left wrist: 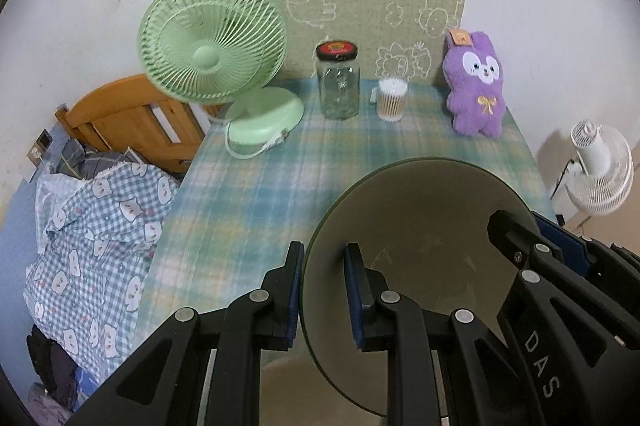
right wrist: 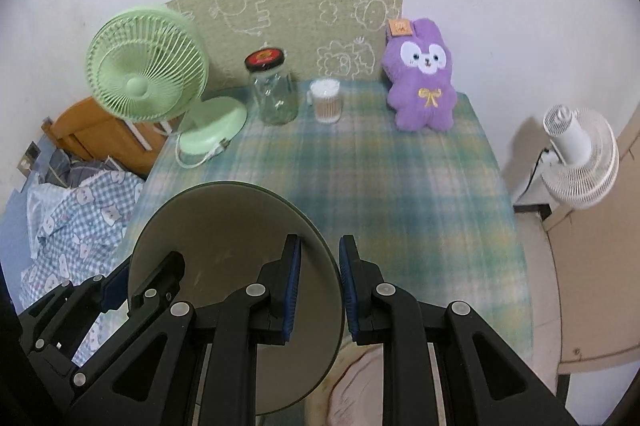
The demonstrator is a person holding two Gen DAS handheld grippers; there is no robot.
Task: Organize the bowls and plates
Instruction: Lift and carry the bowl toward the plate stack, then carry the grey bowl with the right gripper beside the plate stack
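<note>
Where both tools grip, a beige, dark-rimmed bowl (left wrist: 420, 226).

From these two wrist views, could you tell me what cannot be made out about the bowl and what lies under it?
- Bowl underside: both views, hidden by its own wall.
- Pale object below the bowl: right wrist view, blurred, covered by the right gripper.
- Left gripper contact on the rim: looks clamped; pad faces hidden.

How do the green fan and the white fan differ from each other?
The green fan stands on the table, at its back left corner; the white fan stands off the table, to its right. The green fan shows its front grille, the white fan its rear motor housing. Both have round wire cages.
</note>
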